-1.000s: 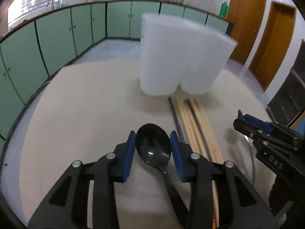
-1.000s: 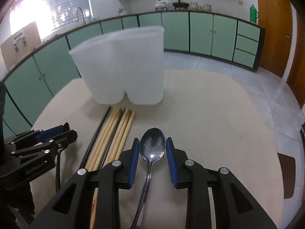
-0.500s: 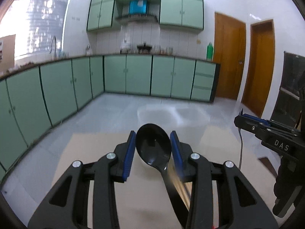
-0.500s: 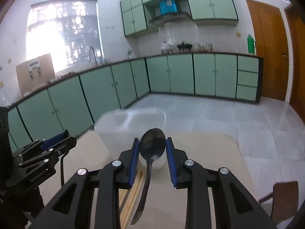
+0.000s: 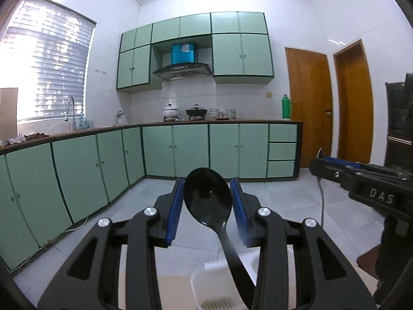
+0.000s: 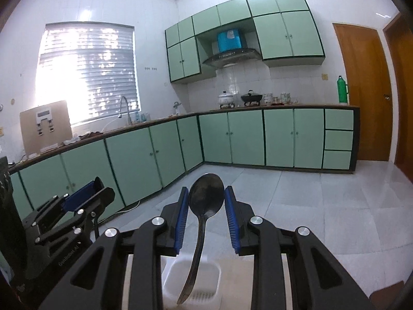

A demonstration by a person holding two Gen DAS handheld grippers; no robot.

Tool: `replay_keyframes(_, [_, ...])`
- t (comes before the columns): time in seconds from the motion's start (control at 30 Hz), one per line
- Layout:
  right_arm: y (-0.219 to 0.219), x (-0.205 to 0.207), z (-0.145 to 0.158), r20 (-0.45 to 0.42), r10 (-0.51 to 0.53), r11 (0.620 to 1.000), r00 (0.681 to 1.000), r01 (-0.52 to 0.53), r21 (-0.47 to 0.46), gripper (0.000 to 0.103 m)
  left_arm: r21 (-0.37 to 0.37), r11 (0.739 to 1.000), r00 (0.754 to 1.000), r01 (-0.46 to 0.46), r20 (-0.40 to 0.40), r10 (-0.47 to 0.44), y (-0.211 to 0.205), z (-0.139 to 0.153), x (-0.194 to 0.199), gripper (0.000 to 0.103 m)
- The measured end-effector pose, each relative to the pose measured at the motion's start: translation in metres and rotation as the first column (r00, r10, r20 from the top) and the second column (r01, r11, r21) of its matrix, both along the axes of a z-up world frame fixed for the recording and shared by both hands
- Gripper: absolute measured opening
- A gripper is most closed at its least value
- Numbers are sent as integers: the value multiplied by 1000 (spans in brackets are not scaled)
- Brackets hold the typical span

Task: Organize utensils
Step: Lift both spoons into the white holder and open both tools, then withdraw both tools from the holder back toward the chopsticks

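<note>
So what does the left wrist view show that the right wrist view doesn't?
Only the left wrist view: the left gripper clamped on a black spoon, and a second wooden door.

Only the right wrist view: the right gripper clamped on a metal spoon, and a cardboard box on the counter.

Both: the white holder below the spoon handles, the green cabinets and the green flask.

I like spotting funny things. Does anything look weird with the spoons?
Nothing broken or spilled. Each hand-held gripper pinches its spoon by the bowl, so the black spoon and metal spoon dangle handle-down above the white holder.
</note>
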State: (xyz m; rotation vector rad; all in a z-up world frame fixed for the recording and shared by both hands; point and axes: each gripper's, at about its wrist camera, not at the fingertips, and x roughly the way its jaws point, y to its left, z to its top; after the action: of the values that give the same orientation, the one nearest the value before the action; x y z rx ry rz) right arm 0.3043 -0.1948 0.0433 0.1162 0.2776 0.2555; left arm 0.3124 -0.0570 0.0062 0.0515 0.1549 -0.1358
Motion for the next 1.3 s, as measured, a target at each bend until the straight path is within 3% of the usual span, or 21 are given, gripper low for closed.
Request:
replay_keyframes(0.27, [19,37,-32,-19,-35,996,999,33,-88,28,55,998,999,-32,-35,34,-7,-37,43,35])
replay_keyframes(0.43, [25,37,-53,-67,2,995,998,-9,-98,28,57,998,996,-17,-86,22,-4,-52,45,36])
replay_keyframes(0.53, [27,34,-61,-84,4,994,996,-14,-110,30,53,999,995,-14,-94,18,-1,-54,37,42])
replay_keyframes(0.7, [19,18,-64,-110,-2,996,994,-7,-84,43,42,999,994,-11,-106,16,6,-49,17,46])
replay_keyframes(0.97, [3,-48,-77,-169,-16,996,985,1,-84,74,25,999,979,-33,-200,37,22,-52,-48,68])
replay_keyframes(1.1, [1,-92,-97,-230,-13,996,973,-7,-85,79,34,999,951,-37,-307,45,29,-73,-90,72])
replay_keyframes(1.3, [2,-155,-135,-346,-31,997,938,6,-73,80,17,999,867,-50,-495,52,44,-125,-146,74])
